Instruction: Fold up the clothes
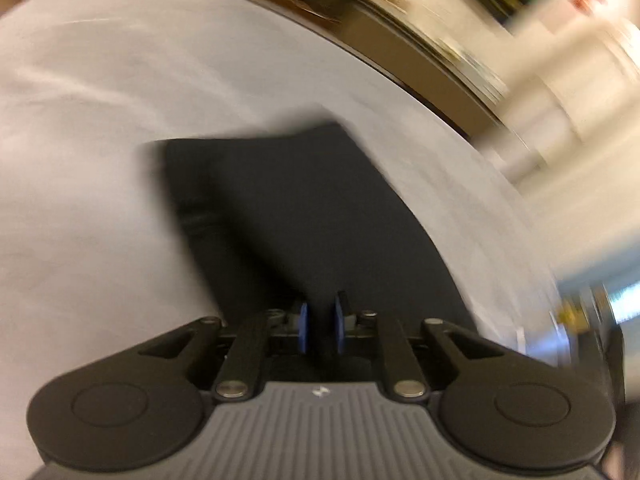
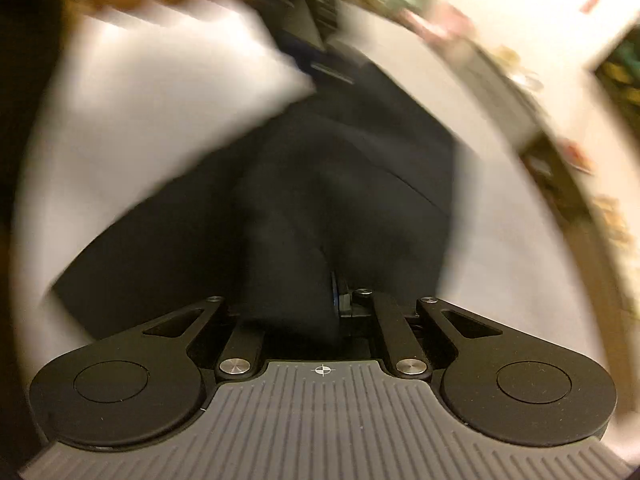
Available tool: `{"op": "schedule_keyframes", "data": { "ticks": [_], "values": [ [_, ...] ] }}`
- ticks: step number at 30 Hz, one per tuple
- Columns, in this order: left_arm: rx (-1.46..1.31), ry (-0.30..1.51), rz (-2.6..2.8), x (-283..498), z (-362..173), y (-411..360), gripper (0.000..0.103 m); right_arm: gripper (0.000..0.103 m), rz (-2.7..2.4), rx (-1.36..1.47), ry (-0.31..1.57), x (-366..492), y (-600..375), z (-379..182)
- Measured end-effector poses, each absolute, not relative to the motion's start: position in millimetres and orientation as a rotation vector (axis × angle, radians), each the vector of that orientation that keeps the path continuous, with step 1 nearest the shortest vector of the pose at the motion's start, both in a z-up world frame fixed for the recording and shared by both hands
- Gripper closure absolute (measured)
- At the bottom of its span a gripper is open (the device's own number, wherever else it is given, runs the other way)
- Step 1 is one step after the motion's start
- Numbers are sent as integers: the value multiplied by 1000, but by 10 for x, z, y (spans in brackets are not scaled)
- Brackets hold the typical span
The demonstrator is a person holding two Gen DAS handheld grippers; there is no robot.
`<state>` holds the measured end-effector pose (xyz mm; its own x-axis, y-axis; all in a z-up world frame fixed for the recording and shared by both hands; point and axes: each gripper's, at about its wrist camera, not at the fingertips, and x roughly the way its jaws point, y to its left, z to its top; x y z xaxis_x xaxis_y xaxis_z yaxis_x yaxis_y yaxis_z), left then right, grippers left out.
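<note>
Right hand-held gripper (image 2: 334, 296) clamps dark garment (image 2: 288, 208), pads hidden | left (image 1: 321, 326) narrowly parted, empty | blurred

Dark garment (image 1: 304, 208) — matt woven cloth, smooth, soft folds seen in right wrist view. White sheet (image 1: 100, 128) under it: matt cloth, faintly creased. Left gripper (image 1: 321, 326) and right gripper (image 2: 334, 296) — matt black plastic arms w/ shiny metal rivets, ribbed grey base, blue pads (image 1: 303, 326) rubbery-looking.
</note>
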<state>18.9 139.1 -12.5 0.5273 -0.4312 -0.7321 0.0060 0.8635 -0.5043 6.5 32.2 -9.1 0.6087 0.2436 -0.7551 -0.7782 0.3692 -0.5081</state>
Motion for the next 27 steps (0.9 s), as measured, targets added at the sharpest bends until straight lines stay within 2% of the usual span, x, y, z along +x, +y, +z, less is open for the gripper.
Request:
{"op": "schedule_keyframes", "data": {
  "ticks": [4, 8, 13, 15, 20, 23, 27],
  "values": [
    [-212, 883, -416, 45, -58, 835, 85, 99, 457, -953, 669, 520, -231, 23],
    [126, 800, -492, -131, -43, 315, 85, 78, 415, -551, 765, 460, -573, 274],
    [373, 787, -624, -154, -190, -105, 84, 72, 323, 61, 807, 138, -1099, 273],
    [435, 770, -635, -168, -304, -195, 82, 71, 324, 322, 812, -5, -1297, 203],
    [420, 745, -636, -96, -437, -297, 82, 55, 357, 892, 822, -253, -1665, -218],
    [444, 678, -626, -142, -429, -279, 82, 54, 341, 1029, 859, -251, -1641, -343],
    [417, 621, -655, -226, -354, -305, 82, 52, 373, 1020, 853, -307, -1516, -263]
  ]
}}
